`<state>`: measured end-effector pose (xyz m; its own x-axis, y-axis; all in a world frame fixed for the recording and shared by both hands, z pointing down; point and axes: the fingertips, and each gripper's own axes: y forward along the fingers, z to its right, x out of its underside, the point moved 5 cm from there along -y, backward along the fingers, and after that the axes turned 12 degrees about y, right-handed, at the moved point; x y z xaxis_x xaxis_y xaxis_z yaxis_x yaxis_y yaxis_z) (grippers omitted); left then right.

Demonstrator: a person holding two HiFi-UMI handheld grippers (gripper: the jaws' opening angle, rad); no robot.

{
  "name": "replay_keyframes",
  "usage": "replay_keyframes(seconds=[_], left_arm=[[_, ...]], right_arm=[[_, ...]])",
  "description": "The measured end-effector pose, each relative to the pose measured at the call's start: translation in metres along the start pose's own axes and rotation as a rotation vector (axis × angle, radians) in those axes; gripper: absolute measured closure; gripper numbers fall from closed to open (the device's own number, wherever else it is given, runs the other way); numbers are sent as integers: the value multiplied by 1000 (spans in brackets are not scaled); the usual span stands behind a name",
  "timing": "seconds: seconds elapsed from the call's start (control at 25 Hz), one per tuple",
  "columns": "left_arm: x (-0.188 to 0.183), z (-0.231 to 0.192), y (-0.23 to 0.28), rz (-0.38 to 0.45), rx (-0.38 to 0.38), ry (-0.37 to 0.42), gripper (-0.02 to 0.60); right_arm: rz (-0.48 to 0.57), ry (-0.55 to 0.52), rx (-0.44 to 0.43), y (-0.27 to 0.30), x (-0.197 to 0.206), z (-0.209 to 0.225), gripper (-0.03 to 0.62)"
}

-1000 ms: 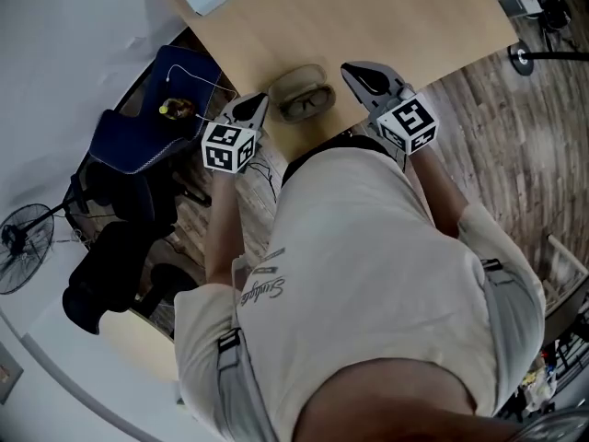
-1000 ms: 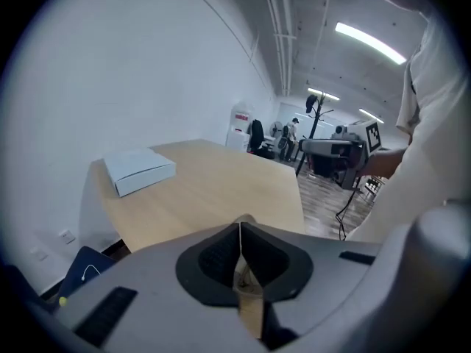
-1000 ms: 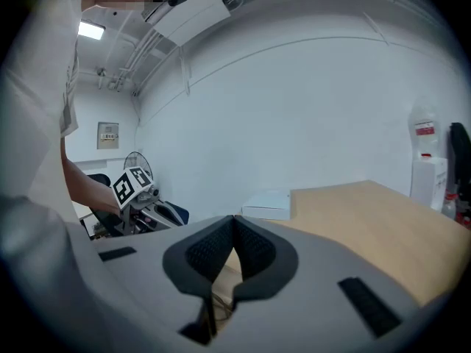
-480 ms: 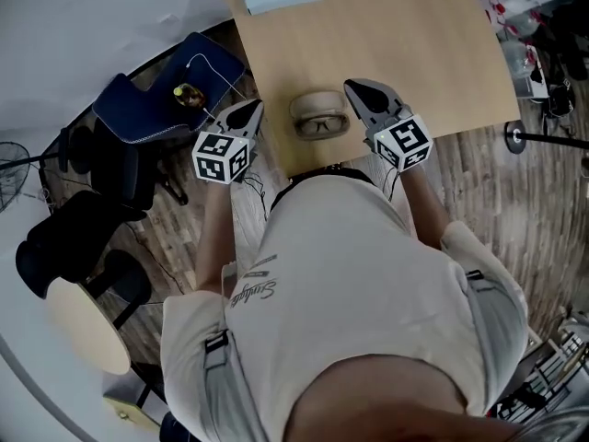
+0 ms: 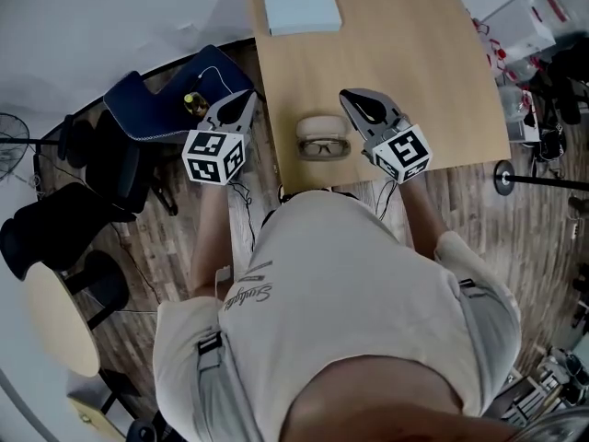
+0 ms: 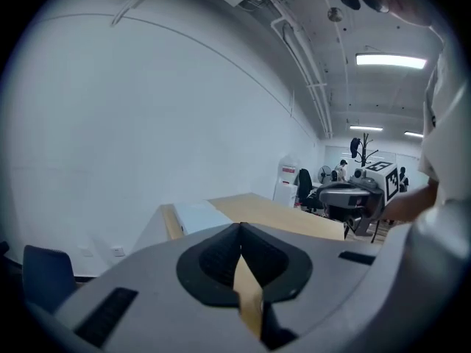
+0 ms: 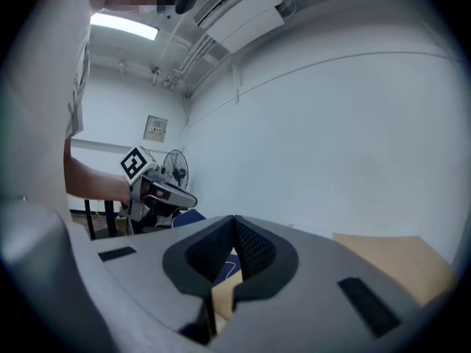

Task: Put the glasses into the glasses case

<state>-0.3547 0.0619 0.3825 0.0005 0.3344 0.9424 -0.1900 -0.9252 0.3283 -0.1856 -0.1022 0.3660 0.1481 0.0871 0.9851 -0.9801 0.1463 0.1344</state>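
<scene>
- Glasses with dark frames (image 5: 324, 147) lie in the near half of the open beige oval glasses case (image 5: 322, 122), close to the near edge of the light wooden table (image 5: 405, 53).
- Left gripper (image 5: 248, 98): left of the case, beyond the table's left edge, apart from the case. Jaws are pressed together with nothing between them.
- Right gripper (image 5: 348, 97): just right of the case, over the table. Jaw tips meet and nothing is held.
- Pale blue flat box (image 5: 296, 3): at the far end of the table.
</scene>
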Motion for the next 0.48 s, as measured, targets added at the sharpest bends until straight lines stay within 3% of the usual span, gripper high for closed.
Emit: replay_keyframes(seconds=[0.16,0.32,0.48], left_arm=[[-22,-5,-12,46,-49,-16,566],[-43,-14,-23,87,-115,8,566],[-55,-15,-28,112,-135,19,566]], right_arm=[[57,50,-5,3,-20,0,599],[86,13,-22,8,-39,-4,599],[102,-32,-30,11,-53,-11,599]])
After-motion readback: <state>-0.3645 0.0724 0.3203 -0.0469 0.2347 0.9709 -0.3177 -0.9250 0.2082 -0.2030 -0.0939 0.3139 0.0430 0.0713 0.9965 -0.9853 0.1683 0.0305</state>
